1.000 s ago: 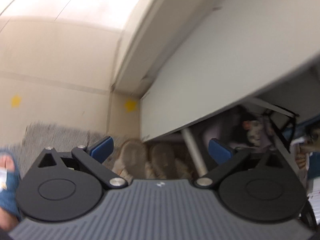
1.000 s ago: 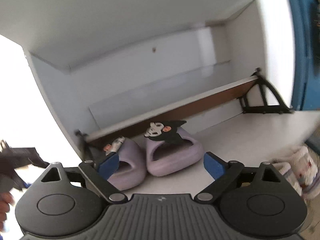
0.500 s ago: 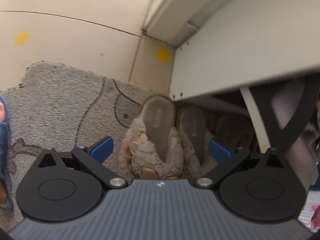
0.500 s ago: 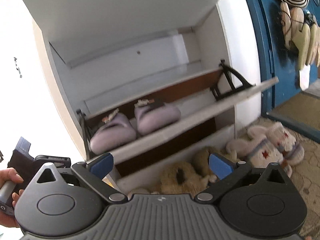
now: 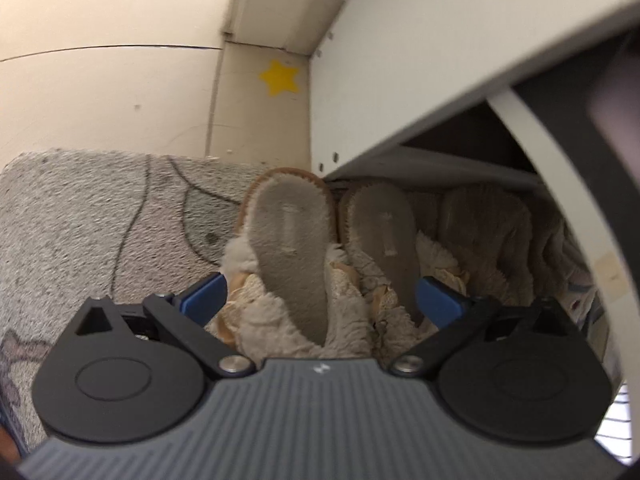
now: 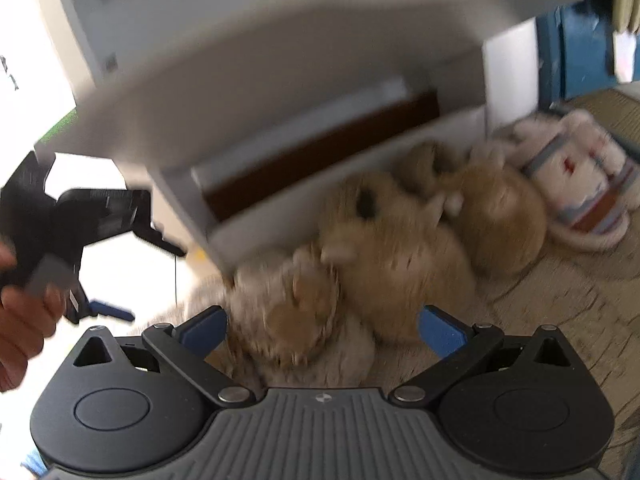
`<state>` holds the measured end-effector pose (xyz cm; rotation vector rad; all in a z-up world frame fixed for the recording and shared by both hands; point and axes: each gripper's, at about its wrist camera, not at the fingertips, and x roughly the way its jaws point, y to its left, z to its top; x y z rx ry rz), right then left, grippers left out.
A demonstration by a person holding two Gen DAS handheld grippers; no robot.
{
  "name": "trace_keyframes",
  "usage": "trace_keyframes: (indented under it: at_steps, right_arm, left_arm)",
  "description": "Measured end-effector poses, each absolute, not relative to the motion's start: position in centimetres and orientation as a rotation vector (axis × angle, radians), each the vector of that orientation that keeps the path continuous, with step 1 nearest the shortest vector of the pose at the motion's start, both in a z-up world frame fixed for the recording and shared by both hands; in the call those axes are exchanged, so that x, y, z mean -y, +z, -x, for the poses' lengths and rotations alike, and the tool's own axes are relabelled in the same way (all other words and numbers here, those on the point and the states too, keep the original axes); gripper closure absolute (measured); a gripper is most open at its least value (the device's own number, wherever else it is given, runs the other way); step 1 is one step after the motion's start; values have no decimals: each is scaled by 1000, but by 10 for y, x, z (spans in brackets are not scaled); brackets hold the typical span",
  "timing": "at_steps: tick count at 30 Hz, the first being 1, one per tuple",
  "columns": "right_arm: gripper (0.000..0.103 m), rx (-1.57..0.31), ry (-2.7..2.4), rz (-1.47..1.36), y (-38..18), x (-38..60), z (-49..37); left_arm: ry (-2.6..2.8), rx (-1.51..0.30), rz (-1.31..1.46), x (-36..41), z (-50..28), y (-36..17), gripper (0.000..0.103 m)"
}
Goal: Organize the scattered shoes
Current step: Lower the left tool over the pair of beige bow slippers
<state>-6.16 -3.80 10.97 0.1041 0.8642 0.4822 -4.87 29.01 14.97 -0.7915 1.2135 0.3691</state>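
You're reaching for the fuzzy tan slippers [image 5: 292, 256] on the rug [image 5: 80, 216] beside the shoe cabinet [image 6: 280, 80] — both claws, left [image 5: 320, 298] and right [image 6: 322, 328], gape empty. Next, straddle one slipper and clamp.

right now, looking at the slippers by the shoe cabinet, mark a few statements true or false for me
1. The left gripper has its jaws wide apart with a fluffy beige slipper between them. True.
2. That slipper lies sole up. True.
3. The right gripper is clamped shut on a purple slipper. False: its jaws are open over fuzzy tan slippers; nothing is gripped.
4. A yellow star sticker is on the wall beside the white cabinet. True.
5. The white striped slippers sit inside the cabinet. False: they lie on the rug.
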Motion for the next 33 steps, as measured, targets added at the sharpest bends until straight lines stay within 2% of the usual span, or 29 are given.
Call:
trace_keyframes:
  at_steps: [9,16,33]
  right_arm:
    - [0,-956,502,-132,55,22,49]
    - [0,-999,568,-82,24,9,54]
    - [0,-837,689,65,9,15,82]
  left_arm:
    - [333,-1240,657,-247,28,133,0]
    - [320,-1236,701,-242,24,119,0]
    - [375,-1216,763,-238,27,97,1]
